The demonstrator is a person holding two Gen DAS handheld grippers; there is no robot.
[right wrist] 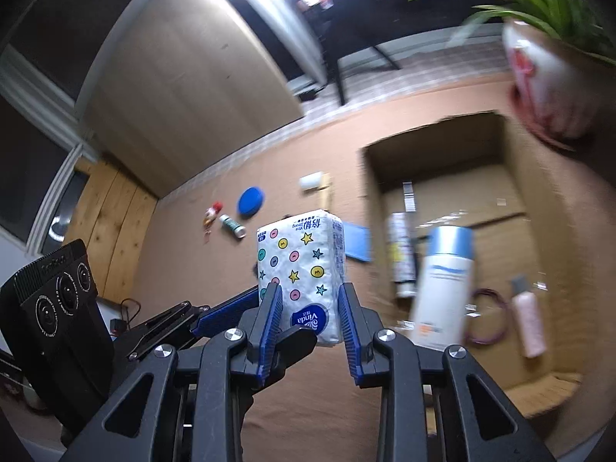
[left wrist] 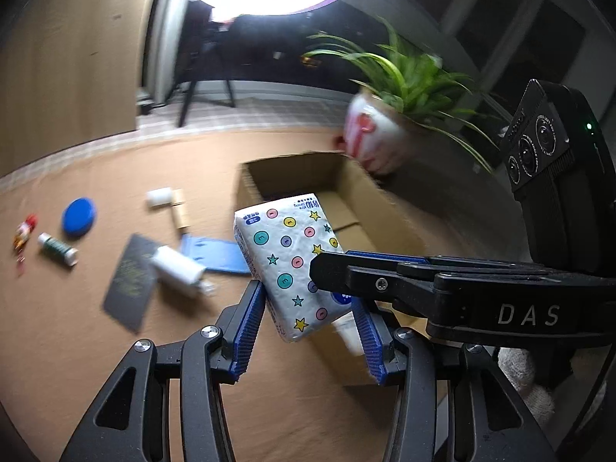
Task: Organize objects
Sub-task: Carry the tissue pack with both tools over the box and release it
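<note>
Fingers of both grippers are clamped on the same tissue pack (left wrist: pixel 290 265), which hangs in the air above the worktop (left wrist: pixel 77 346), just short of the cardboard box (left wrist: pixel 300 171). The left gripper (left wrist: pixel 308 327) pinches the pack across its wider faces, while the right gripper (right wrist: pixel 310 317) squeezes its lower end across the narrower way. Two grips at crossing angles probably keep the soft pack from sagging or twisting as it is carried.

Inside the open-topped box lie a white spray bottle with a blue cap (right wrist: pixel 442 285), a slim printed tube (right wrist: pixel 400 254), a small pink bottle (right wrist: pixel 529 323) and a dark ring-shaped band (right wrist: pixel 487 317). Bare floor remains at the far end, so the pack should fit there.

Outside it, a blue lid (left wrist: pixel 79 215), a green-banded bottle (left wrist: pixel 57 248), a dark card (left wrist: pixel 133 281) and a white bottle (left wrist: pixel 179 269) lie loose on the worktop.
</note>
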